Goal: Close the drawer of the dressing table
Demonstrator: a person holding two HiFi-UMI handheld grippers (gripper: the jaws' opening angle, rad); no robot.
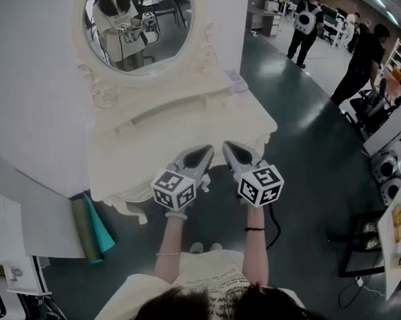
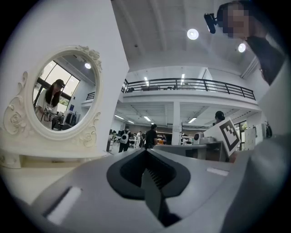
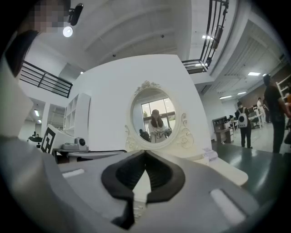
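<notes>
The dark floor (image 1: 306, 160) carries the cream dressing table (image 1: 208, 133), which stands at 12 o'clock from the person. Its oval mirror (image 1: 137, 20) rises at 11 o'clock on the worktop and reflects the person holding both grippers.

Below the mirror, a raised tier holds the drawer (image 1: 156, 114), marked by a long bar handle. The drawer front lies in line with the tier face. Its interior is hidden, so the contents cannot be told.

The left gripper (image 1: 206, 151) and the right gripper (image 1: 229, 148) are held side by side over the front edge of the worktop, level, with the tips pointing to 12 o'clock toward the drawer and well short of it. Whether either touches the worktop cannot be told.

- Left gripper: jaws pressed together, nothing between them.
- Right gripper: jaws pressed together, nothing between them.

Rolled green sheets (image 1: 94, 231) lean at 8 o'clock beside the table leg. A small white object (image 1: 236, 81) rests at the 1 o'clock end of the worktop.
</notes>
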